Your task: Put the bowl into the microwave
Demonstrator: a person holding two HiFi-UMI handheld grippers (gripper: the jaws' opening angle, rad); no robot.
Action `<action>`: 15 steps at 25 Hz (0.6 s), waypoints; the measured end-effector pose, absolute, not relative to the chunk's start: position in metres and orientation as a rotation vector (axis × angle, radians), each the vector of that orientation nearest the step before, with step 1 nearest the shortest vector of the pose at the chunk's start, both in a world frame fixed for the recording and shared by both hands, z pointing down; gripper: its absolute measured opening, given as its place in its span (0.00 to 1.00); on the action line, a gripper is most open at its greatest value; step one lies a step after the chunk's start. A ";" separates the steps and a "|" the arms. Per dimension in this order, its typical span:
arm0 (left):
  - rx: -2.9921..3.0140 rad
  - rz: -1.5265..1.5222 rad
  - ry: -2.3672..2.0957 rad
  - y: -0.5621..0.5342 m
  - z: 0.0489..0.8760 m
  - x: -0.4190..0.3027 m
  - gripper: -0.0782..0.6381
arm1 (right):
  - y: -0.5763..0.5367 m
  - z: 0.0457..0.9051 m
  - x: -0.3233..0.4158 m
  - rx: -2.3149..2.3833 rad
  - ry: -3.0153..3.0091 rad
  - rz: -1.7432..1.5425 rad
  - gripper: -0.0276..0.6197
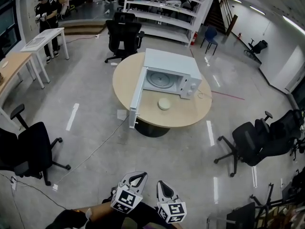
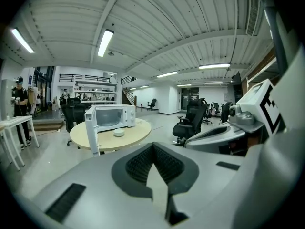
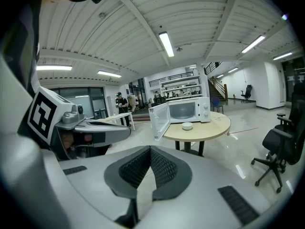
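Your left gripper (image 1: 137, 177) and right gripper (image 1: 162, 185) hang well apart from the round surface (image 1: 190, 114), each with fingers pressed together on nothing. One bowl (image 1: 164, 103) sits there before one microwave (image 1: 171, 66), its door (image 1: 136, 99) open.

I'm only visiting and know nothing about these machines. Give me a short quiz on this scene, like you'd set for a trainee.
1. True or false: the door of the microwave stands open.
2. Where is the bowl? A) inside the microwave; B) on the round table, in front of the microwave; C) on top of the microwave.
3. Fill in the word: the left claw and the right claw are both ___ (open or shut), holding nothing, well short of the table.

Key: 1 true; 2 B; 3 shut.
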State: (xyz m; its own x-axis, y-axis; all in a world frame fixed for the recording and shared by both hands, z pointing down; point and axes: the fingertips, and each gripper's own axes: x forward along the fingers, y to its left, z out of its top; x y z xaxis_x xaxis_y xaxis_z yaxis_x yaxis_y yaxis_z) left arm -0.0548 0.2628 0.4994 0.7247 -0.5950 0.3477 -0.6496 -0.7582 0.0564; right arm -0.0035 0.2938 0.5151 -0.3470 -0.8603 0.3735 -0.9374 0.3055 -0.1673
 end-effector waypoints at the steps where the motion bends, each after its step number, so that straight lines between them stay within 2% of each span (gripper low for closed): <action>1: 2.753 0.459 -0.999 0.255 0.500 -0.054 0.18 | 0.286 0.515 -0.004 1.650 -2.352 0.525 0.07; 15: 2.756 0.345 -1.036 0.151 0.487 -0.077 0.18 | 0.185 0.505 -0.021 1.608 -2.329 0.366 0.07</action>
